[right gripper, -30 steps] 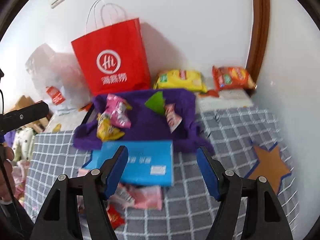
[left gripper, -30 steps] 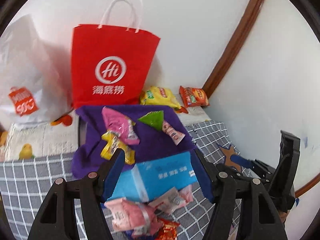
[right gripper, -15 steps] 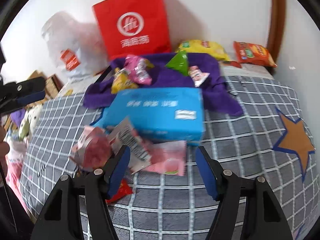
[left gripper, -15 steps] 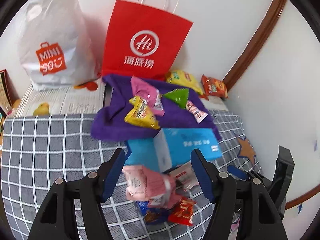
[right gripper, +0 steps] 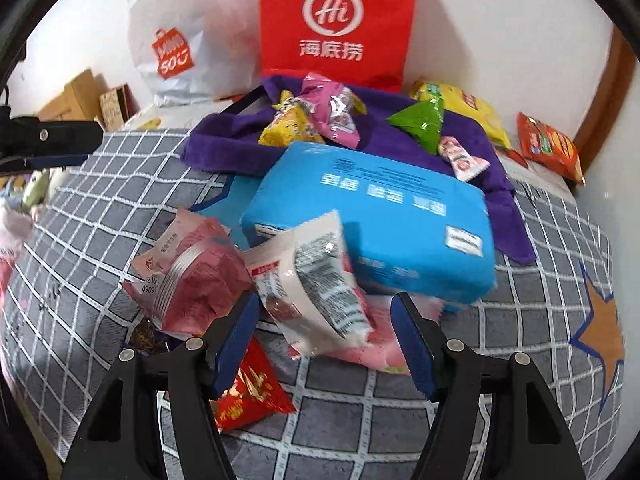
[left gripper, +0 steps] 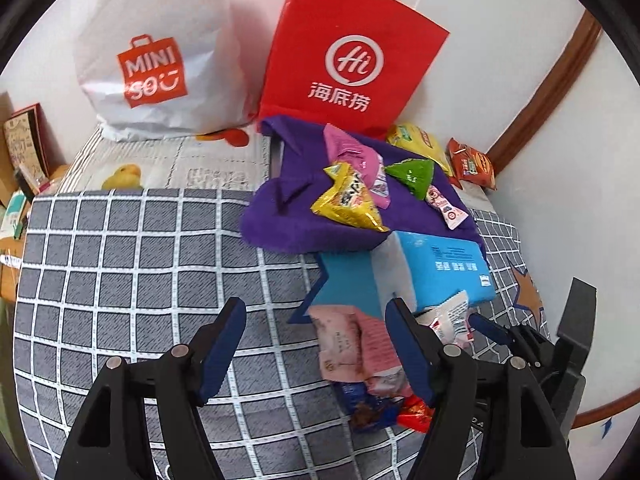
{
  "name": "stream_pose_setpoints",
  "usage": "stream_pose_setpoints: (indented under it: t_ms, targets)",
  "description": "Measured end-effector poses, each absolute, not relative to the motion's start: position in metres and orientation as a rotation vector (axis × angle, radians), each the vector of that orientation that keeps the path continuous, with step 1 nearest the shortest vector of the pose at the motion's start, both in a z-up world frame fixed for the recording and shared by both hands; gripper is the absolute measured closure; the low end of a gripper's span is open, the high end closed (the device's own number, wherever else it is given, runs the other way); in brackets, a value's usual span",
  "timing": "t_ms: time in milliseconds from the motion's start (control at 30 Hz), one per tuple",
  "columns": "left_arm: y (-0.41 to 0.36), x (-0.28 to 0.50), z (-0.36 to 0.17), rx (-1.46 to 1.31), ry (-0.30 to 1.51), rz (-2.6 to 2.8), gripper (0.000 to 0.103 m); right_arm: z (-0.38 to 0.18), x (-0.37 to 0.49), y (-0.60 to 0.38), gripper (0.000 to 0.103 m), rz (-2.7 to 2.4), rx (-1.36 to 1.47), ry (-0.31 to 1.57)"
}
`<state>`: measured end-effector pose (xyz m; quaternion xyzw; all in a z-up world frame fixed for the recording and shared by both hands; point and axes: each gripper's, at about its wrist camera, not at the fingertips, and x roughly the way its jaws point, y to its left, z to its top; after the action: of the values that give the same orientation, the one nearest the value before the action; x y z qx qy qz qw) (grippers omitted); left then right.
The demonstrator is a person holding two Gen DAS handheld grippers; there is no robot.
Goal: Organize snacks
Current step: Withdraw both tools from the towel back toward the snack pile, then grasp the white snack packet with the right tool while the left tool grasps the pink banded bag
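Observation:
Snack packets lie in a heap on a grey checked bedspread point(left gripper: 120, 264). A blue pack point(right gripper: 384, 216) lies behind a white-and-red packet point(right gripper: 316, 284), a pink packet point(right gripper: 192, 276) and a small red packet point(right gripper: 248, 396). A purple cloth point(left gripper: 292, 216) holds yellow point(left gripper: 348, 200), pink point(left gripper: 356, 156) and green point(left gripper: 412, 172) packets. My right gripper point(right gripper: 324, 344) is open, low over the white-and-red packet. My left gripper point(left gripper: 316, 344) is open and empty, left of the pink packets point(left gripper: 348, 344).
A red paper bag point(left gripper: 348, 48) and a white Miniso bag point(left gripper: 156, 56) stand against the back wall. A yellow bag point(right gripper: 464, 108) and an orange bag point(right gripper: 548, 148) lie at the back right corner. Boxes point(left gripper: 24, 152) stand at the far left.
Both grippers have come down and closer to the heap in front of the blue pack. The left view has swung left. Both stay open.

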<state>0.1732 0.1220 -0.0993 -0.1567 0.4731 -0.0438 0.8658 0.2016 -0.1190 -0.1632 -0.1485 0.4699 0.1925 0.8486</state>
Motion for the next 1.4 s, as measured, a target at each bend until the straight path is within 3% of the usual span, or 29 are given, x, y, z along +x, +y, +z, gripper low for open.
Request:
stream_pose_setpoints:
  t_ms: [367, 433, 800, 1033, 1400]
  targets:
    - [0.133, 0.16, -0.101, -0.35, 0.989, -0.083, 0.033, -0.183, 0.203, -0.092, 0.036, 0.348, -0.552, 0.962]
    - [0.131, 0.155, -0.101, -0.346, 0.988, -0.079, 0.033, -0.185, 0.203, -0.094, 0.048, 0.343, -0.558, 0.963]
    - [0.095, 0.153, -0.121, -0.341, 1.037, -0.108, 0.033, -0.141, 0.174, -0.156, 0.05, 0.349, -0.334, 0.946]
    - [0.043, 0.17, -0.137, -0.308, 1.086, -0.168, 0.033, -0.15, 0.172, -0.216, 0.05, 0.332, -0.174, 1.038]
    - [0.005, 0.19, -0.166, -0.251, 1.153, -0.065, 0.037, -0.176, 0.189, -0.232, 0.05, 0.421, -0.18, 1.079]
